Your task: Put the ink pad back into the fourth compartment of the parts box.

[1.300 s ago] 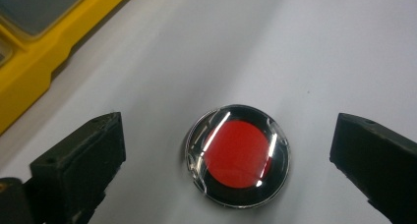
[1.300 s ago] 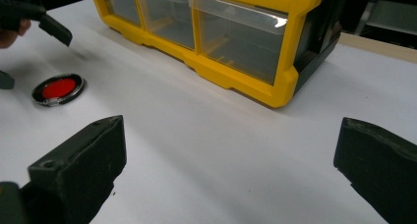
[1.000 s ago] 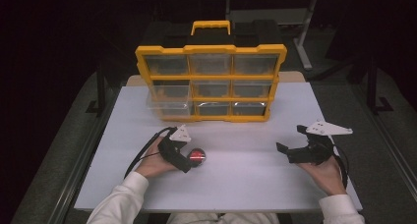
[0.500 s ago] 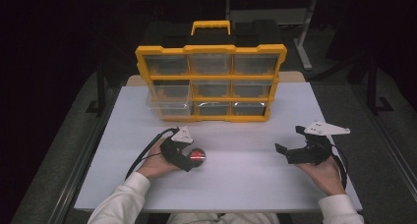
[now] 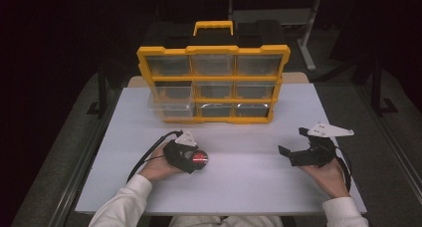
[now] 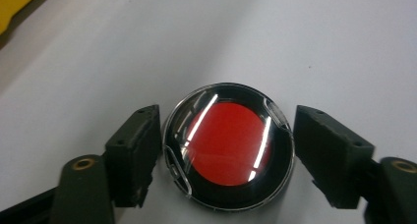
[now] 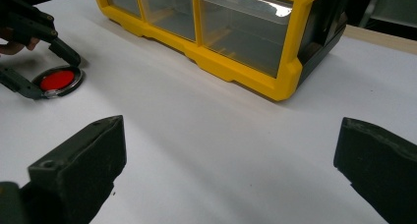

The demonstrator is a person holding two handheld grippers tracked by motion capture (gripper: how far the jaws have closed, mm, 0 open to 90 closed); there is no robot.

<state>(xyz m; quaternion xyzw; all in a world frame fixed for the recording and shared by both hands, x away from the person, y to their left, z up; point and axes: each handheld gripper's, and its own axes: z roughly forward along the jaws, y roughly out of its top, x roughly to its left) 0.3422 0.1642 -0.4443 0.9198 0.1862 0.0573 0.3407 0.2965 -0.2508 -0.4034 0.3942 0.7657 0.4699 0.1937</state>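
Observation:
A round clear case with a red disc (image 6: 227,148) inside lies flat on the white table (image 5: 249,187), left of centre. My left gripper (image 5: 196,162) reaches it from the left, and its two black jaws sit against opposite sides of the case (image 5: 200,159). From the right gripper view the same case (image 7: 57,80) shows far left between those jaws. My right gripper (image 5: 291,141) hovers low over the table's right side. It is open, with its jaws wide apart and only bare table between them (image 7: 231,150).
A yellow organizer (image 5: 214,82) with clear drawers and a yellow handle stands upright at the back of the table. Its lower-left drawer (image 5: 171,106) sticks out a little. In the right gripper view its near corner (image 7: 285,81) is just ahead.
Almost nothing has moved. Both hands stay in place, and the red disc case lies at the same spot between the left jaws.

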